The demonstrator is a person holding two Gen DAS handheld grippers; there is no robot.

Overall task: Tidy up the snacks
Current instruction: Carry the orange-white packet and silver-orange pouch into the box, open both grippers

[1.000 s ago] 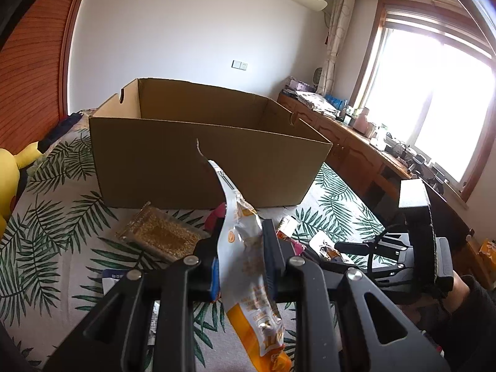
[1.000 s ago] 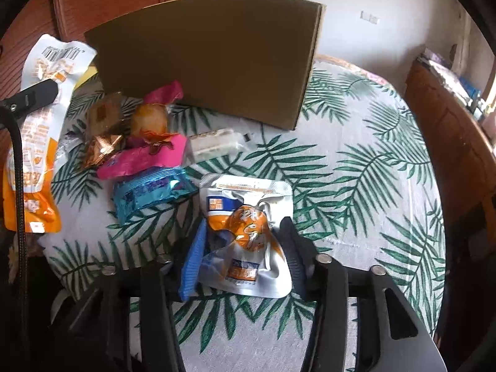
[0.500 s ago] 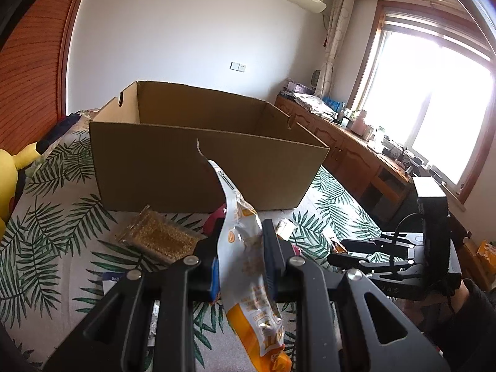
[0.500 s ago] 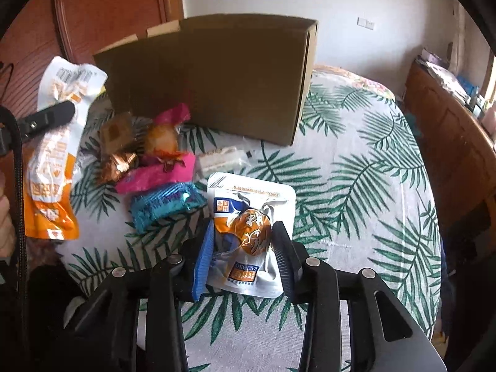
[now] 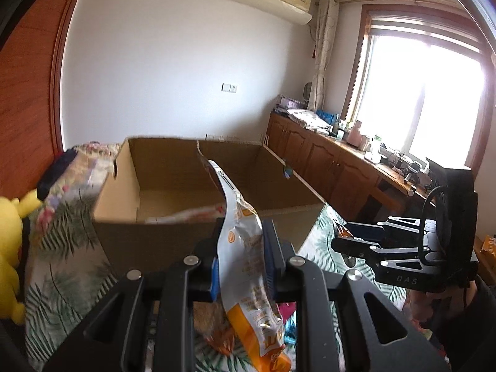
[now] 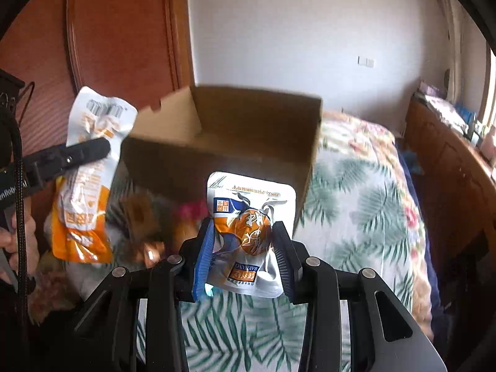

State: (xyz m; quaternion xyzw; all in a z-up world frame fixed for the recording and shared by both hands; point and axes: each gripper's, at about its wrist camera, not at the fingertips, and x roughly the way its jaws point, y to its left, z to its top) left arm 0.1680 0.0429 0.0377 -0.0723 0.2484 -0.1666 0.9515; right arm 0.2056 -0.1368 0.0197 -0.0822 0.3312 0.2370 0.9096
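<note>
My left gripper (image 5: 240, 260) is shut on a long white and orange snack bag (image 5: 245, 248), held in the air just in front of the open cardboard box (image 5: 173, 235). A pale packet (image 5: 186, 214) lies inside the box. My right gripper (image 6: 243, 248) is shut on a white pouch with an orange egg picture (image 6: 251, 226), lifted above the bed in front of the box (image 6: 223, 142). The left gripper and its bag (image 6: 83, 186) show at the left of the right wrist view. The right gripper (image 5: 365, 238) shows at the right of the left wrist view.
Several loose snacks (image 6: 161, 223) lie blurred on the palm-leaf bedspread (image 6: 341, 210) in front of the box. A yellow plush toy (image 5: 9, 248) sits at the left. A wooden cabinet (image 5: 325, 161) runs under the window on the right.
Both grippers have risen with their packets and moved toward the box. The box's inside now shows in the left wrist view. The right pouch has left the bedspread.
</note>
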